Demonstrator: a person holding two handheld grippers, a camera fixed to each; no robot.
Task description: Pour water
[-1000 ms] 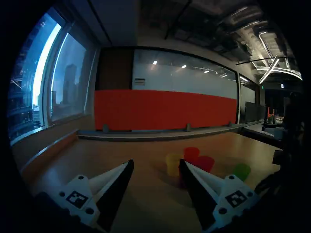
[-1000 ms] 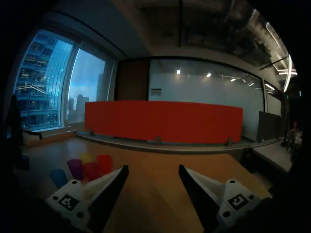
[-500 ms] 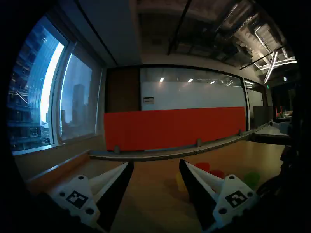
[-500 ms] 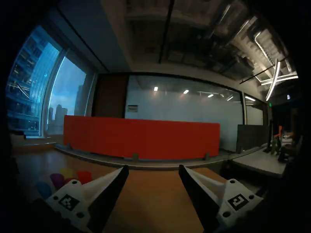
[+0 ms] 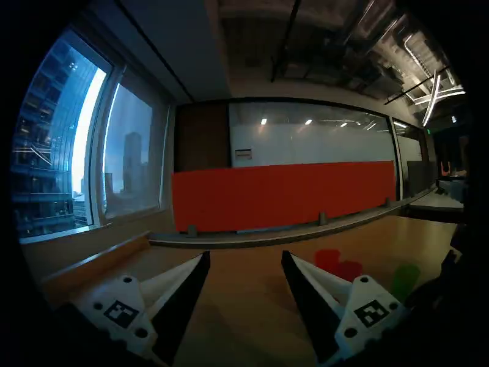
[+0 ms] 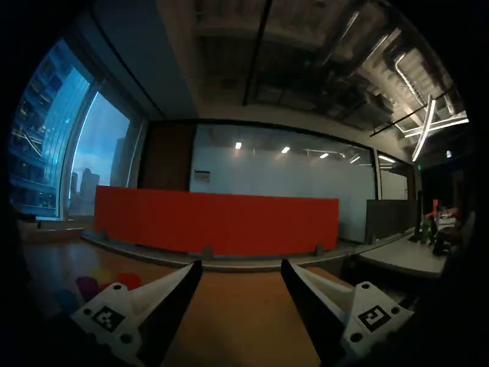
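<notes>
A cluster of small plastic cups stands on the wooden table [image 5: 244, 318]. In the left gripper view a red cup [image 5: 328, 257], a second red cup [image 5: 350, 270] and a green cup [image 5: 404, 279] sit to the right, partly hidden behind the right finger. My left gripper [image 5: 244, 255] is open and holds nothing. In the right gripper view a purple cup [image 6: 87, 285], a yellow cup [image 6: 102, 275], a red cup [image 6: 129, 280] and a blue cup [image 6: 65, 298] sit low at the left, beyond the left finger. My right gripper [image 6: 241, 264] is open, with only bare table [image 6: 244, 318] between its fingers.
A long red partition panel [image 5: 284, 194] runs along the table's far edge, with a glass wall behind it. Tall windows [image 5: 61, 159] line the left side. Another desk [image 6: 400, 257] with small items stands to the right. The room is dim.
Both grippers have tilted upward, so the cups have sunk lower in both views. In the left gripper view the cups have slid right, and the yellow cup has gone behind the right finger.
</notes>
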